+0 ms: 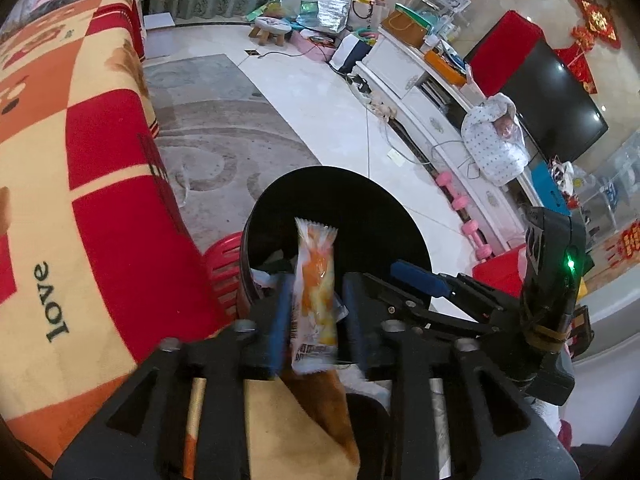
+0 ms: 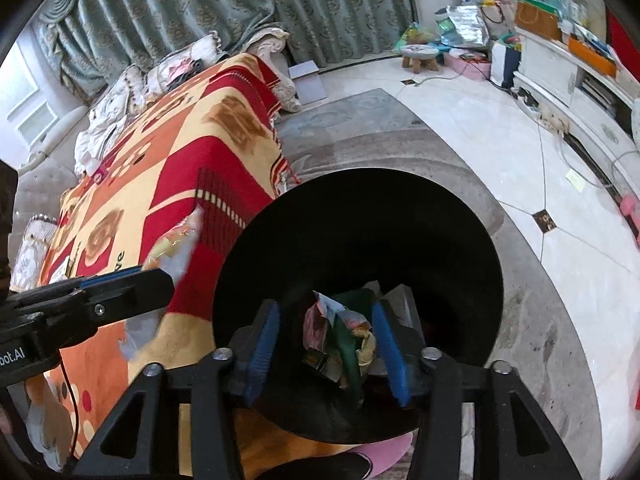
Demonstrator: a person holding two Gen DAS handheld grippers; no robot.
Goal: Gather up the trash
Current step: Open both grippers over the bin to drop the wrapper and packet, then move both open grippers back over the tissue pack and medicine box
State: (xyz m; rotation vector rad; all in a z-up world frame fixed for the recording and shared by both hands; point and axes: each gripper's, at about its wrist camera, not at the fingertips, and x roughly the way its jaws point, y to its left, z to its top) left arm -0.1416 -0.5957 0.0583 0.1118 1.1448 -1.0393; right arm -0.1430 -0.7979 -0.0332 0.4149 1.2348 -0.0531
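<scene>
In the left wrist view my left gripper [image 1: 318, 282] hangs over the round black bin [image 1: 360, 204]. An orange and white snack wrapper [image 1: 316, 292] stands upright between its blue pads. A gap shows on the wrapper's right side, so the jaws are open and do not press it. In the right wrist view my right gripper [image 2: 325, 310] points down into the same bin [image 2: 360, 220]. A crumpled bundle of green, pink and yellow wrappers [image 2: 340, 336] sits between its pads, clear of the left pad, so this gripper is open too. More scraps lie in the bin's bottom.
A red, orange and cream blanket [image 1: 92, 184] covers the furniture right beside the bin. A red plastic basket [image 1: 222, 264] is wedged between them. Rug and white tiles [image 2: 500, 140] spread beyond. A white TV cabinet [image 1: 420, 92], cables and pink dumbbells [image 1: 460, 204] line the far side.
</scene>
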